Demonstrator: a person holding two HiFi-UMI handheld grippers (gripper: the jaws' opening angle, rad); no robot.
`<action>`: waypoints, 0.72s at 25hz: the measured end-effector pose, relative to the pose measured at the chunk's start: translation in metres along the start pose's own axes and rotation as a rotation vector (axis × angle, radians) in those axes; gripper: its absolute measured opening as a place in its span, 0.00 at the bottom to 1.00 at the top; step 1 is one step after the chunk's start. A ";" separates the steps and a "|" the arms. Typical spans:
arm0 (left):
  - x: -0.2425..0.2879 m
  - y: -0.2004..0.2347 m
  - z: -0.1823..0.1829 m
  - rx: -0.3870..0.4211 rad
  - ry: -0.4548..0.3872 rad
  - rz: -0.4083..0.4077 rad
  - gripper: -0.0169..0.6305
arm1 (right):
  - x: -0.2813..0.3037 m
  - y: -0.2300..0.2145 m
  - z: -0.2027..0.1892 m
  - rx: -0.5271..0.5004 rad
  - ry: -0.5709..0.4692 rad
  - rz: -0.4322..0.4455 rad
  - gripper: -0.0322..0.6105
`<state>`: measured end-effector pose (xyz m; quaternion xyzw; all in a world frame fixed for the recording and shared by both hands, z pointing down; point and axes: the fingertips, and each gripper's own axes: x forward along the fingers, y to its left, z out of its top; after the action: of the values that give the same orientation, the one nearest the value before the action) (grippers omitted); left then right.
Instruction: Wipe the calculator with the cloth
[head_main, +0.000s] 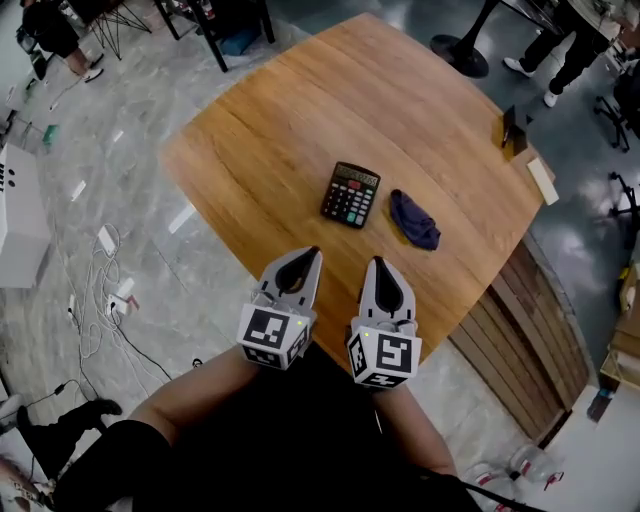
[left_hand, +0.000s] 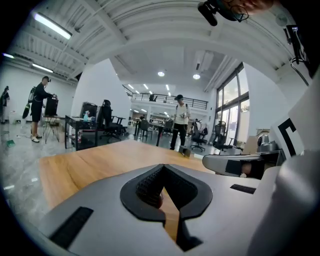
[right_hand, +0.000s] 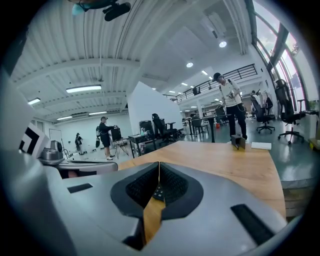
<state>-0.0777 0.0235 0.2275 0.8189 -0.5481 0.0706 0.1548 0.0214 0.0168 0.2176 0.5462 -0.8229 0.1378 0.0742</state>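
We looked down on a rounded wooden table (head_main: 300, 120) standing on a grey marbled floor. The calculator (head_main: 351, 194) lay face up near the table's middle, dark-bodied, its display end toward the far side. Just to its right, close by but apart from it, sat the cloth (head_main: 414, 220), a dark blue crumpled heap.

Both tools hovered at the near edge of the table, side by side, pointing toward the far side. Neither touched calculator or cloth. The left gripper (head_main: 313, 252) had its jaws together with nothing between them; in its own view the tips met and only bare wood showed through the gap behind them. The right gripper (head_main: 376, 262) was likewise closed and empty. Through the opening behind its tips, in its own view, we made out a scrap of dark keys, which we took for the calculator.

At the far right edge of the table we noted a small dark object (head_main: 515, 130) and a pale flat block (head_main: 541, 180). On the floor to the left lay loose cables (head_main: 100, 290), with a white box (head_main: 20, 215) close by.
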 end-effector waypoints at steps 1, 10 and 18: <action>0.008 0.005 -0.001 -0.005 0.008 -0.013 0.04 | 0.008 -0.002 -0.001 -0.001 0.007 -0.006 0.08; 0.090 0.041 -0.034 0.004 0.065 -0.069 0.04 | 0.087 -0.033 -0.040 -0.002 0.091 -0.046 0.07; 0.147 0.067 -0.075 -0.001 0.091 -0.101 0.04 | 0.148 -0.054 -0.098 -0.001 0.192 -0.069 0.07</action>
<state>-0.0782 -0.1045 0.3518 0.8415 -0.4984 0.0995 0.1832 0.0098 -0.1027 0.3588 0.5585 -0.7928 0.1863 0.1578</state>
